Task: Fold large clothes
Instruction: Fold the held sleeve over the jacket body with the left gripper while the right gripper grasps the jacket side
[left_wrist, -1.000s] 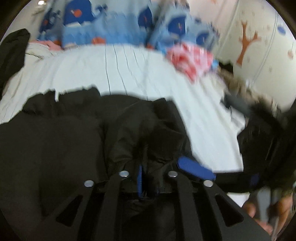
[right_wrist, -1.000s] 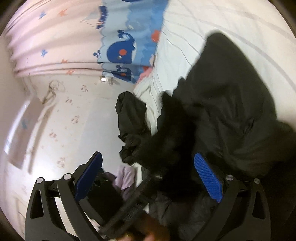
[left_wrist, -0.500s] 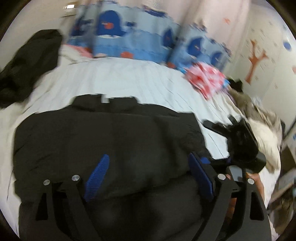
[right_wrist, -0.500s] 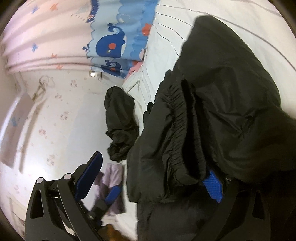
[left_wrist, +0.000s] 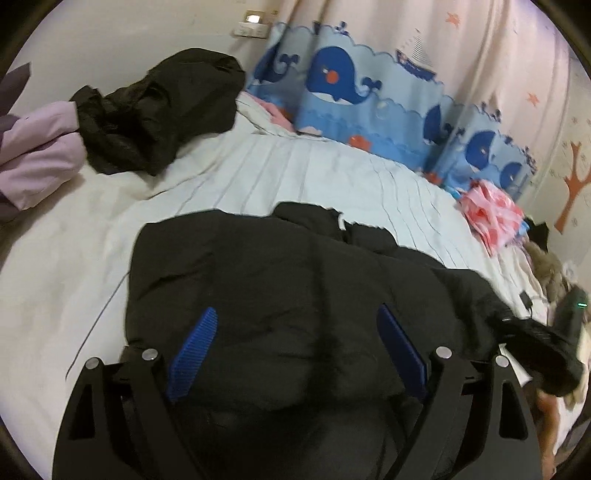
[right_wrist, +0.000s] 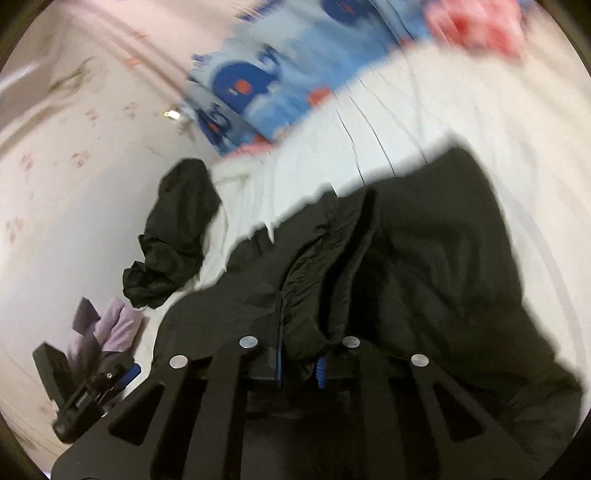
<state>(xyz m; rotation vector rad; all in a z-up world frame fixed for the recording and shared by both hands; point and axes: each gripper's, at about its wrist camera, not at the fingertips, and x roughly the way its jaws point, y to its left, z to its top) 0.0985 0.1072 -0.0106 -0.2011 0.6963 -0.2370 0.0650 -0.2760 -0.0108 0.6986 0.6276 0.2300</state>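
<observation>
A: We note the left hand-held gripper (left_wrist: 295, 354) with its jaws spread wide, blue ribbed pads (left_wrist: 192, 352) well apart and nothing between them. It hangs over the large black padded jacket (left_wrist: 280, 295), which lies spread on the white striped bed sheet (left_wrist: 277, 177).

B: We agree. On the right side we log the right hand-held gripper (right_wrist: 300, 363) with jaws drawn close together, pinched on a gathered fold of the same jacket (right_wrist: 424, 258) near its close edge. The view is blurred, so we cannot tell which part of the garment the fold is.

A: We also record a crumpled black garment (left_wrist: 159, 110) at the far left of the bed, a lilac garment (left_wrist: 37, 151) just beside it, and a pink-and-red patterned cloth (left_wrist: 491, 218) by the blue whale-print curtain (left_wrist: 347, 92).
</observation>
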